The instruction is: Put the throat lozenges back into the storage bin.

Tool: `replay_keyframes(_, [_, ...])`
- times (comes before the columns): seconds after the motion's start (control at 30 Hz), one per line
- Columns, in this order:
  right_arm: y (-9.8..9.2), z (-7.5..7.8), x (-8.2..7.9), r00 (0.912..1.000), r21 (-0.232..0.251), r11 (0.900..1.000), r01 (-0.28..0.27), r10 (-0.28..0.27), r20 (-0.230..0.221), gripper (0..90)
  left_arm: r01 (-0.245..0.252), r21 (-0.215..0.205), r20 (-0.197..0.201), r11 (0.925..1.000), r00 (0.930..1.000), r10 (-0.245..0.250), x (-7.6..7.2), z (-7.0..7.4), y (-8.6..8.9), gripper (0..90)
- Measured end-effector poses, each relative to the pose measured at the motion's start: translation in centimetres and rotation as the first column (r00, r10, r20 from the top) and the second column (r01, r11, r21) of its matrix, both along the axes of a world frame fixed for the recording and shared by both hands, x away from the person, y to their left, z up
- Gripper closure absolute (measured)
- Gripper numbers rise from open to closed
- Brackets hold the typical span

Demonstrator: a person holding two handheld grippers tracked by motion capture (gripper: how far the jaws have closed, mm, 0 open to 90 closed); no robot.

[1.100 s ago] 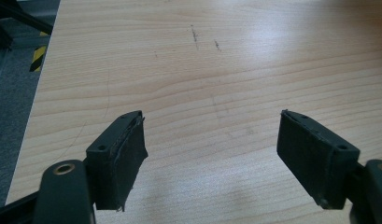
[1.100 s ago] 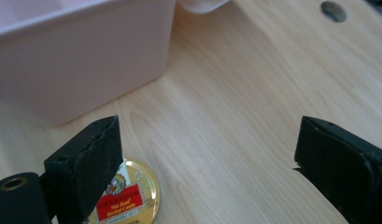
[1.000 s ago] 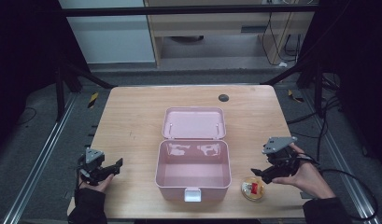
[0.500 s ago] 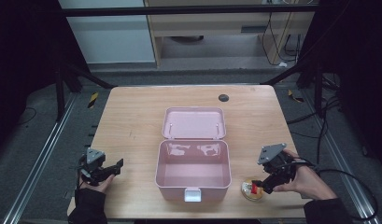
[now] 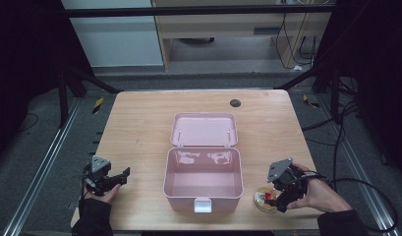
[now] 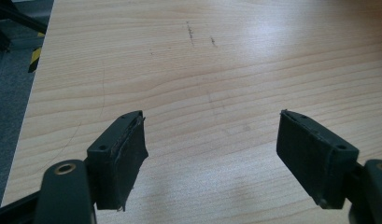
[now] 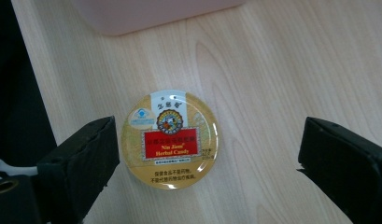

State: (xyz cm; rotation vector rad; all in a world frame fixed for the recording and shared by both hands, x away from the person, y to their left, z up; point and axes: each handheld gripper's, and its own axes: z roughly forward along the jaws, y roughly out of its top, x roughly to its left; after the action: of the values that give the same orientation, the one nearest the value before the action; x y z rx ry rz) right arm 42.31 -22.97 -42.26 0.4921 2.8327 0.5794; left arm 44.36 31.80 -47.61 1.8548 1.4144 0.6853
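A round yellow candy tin (image 7: 170,139) with a red label lies flat on the wooden table (image 5: 139,123), just right of the pink box's front corner; the high view shows the tin (image 5: 262,198) there too. My right gripper (image 7: 207,158) hovers low over it, open; its jaws have just been opening wider and now straddle the tin without touching it. The high view shows this right gripper (image 5: 278,195) in a hand at the table's front right. My left gripper (image 6: 211,154) is open over bare wood, and the left gripper (image 5: 117,178) sits at the front left.
An open pink plastic box (image 5: 203,179) stands in the table's middle, its lid (image 5: 204,130) laid back and its white latch (image 5: 202,205) facing the front edge. A small dark disc (image 5: 235,103) lies near the far edge. Cables trail off the right side.
My right gripper has sunk toward the table and shifted left onto the candy tin, with its jaws spreading. The left gripper has stayed where it was.
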Motion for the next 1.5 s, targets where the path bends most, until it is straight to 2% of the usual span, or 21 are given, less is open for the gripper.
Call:
replay_keyframes(0.2, [0.5, -1.0, -0.2, 0.9994, -0.033, 0.999, -0.033, 0.032, -0.016, 6.3, 0.002, 0.002, -0.001, 1.0, 1.0, -0.002, 0.0, 0.0, 0.0, 23.2])
replay_keyframes(0.53, [1.0, -2.6, -0.3, 0.9979, -0.065, 0.996, -0.056, 0.054, -0.035, 7.2, 0.001, 0.005, 0.002, 1.0, 1.0, -0.002, 0.0, 0.0, -0.1, 23.2])
replay_keyframes(0.67, [1.5, -3.3, -0.4, 0.996, -0.092, 0.992, -0.083, 0.08, -0.039, 8.2, 0.006, 0.008, -0.002, 1.0, 1.0, -0.006, 0.0, 0.0, -0.1, 23.3])
replay_keyframes(1.0, [2.1, -4.0, -0.2, 0.993, -0.126, 0.987, -0.102, 0.093, -0.074, 11.7, 0.005, 0.008, -0.002, 1.0, 1.0, -0.005, 0.0, -0.1, -0.1, 23.3])
replay_keyframes(1.17, [2.3, -4.4, 0.0, 0.9904, -0.156, 0.981, -0.116, 0.102, -0.093, 13.9, 0.005, 0.008, -0.003, 1.0, 1.0, -0.005, 0.1, -0.1, -0.1, 23.4])
replay_keyframes(1.27, [2.5, -4.6, 0.1, 0.9894, -0.162, 0.981, -0.11, 0.092, -0.112, 14.8, 0.005, 0.008, -0.004, 1.0, 1.0, -0.005, 0.1, -0.1, -0.1, 23.4])
replay_keyframes(1.37, [2.3, -4.8, 0.3, 0.9894, -0.149, 0.984, -0.1, 0.082, -0.12, 17.7, 0.006, 0.009, -0.005, 0.9999, 1.0, -0.005, 0.1, -0.1, -0.1, 23.4])
replay_keyframes(1.5, [2.1, -5.2, 0.3, 0.9887, -0.157, 0.982, -0.104, 0.085, -0.123, 19.5, 0.005, 0.01, -0.006, 0.9999, 1.0, -0.005, 0.1, -0.1, -0.1, 23.4])
